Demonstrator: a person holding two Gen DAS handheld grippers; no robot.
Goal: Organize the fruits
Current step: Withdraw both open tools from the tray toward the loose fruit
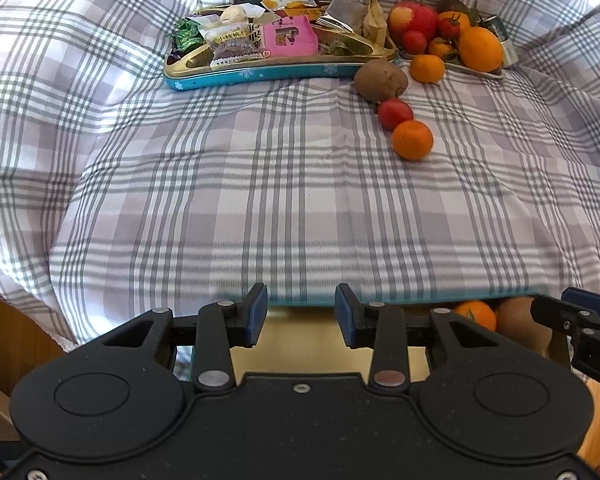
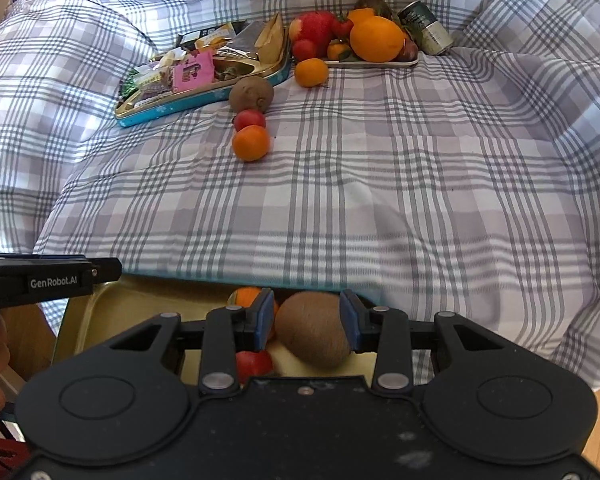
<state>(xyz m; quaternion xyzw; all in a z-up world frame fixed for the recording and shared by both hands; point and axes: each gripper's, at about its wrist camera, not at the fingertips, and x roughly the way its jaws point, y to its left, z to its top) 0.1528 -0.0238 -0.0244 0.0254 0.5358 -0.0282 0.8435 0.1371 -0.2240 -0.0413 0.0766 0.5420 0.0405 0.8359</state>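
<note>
Level over a yellow tray [image 2: 100,312] at the bed's edge, the right gripper [image 2: 306,326] clasps a kiwi [image 2: 312,330]; the left gripper [image 1: 300,314] hovers alongside, jaws spread, holding nothing.

the right claw [image 2: 305,326] hides the near tray's [image 2: 100,308] red fruit [image 2: 253,363] — half only.

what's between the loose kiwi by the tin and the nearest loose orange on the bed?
A small red fruit lies between the kiwi and the orange, nearly touching both. Both wrist views show it, the right one most clearly.
</note>
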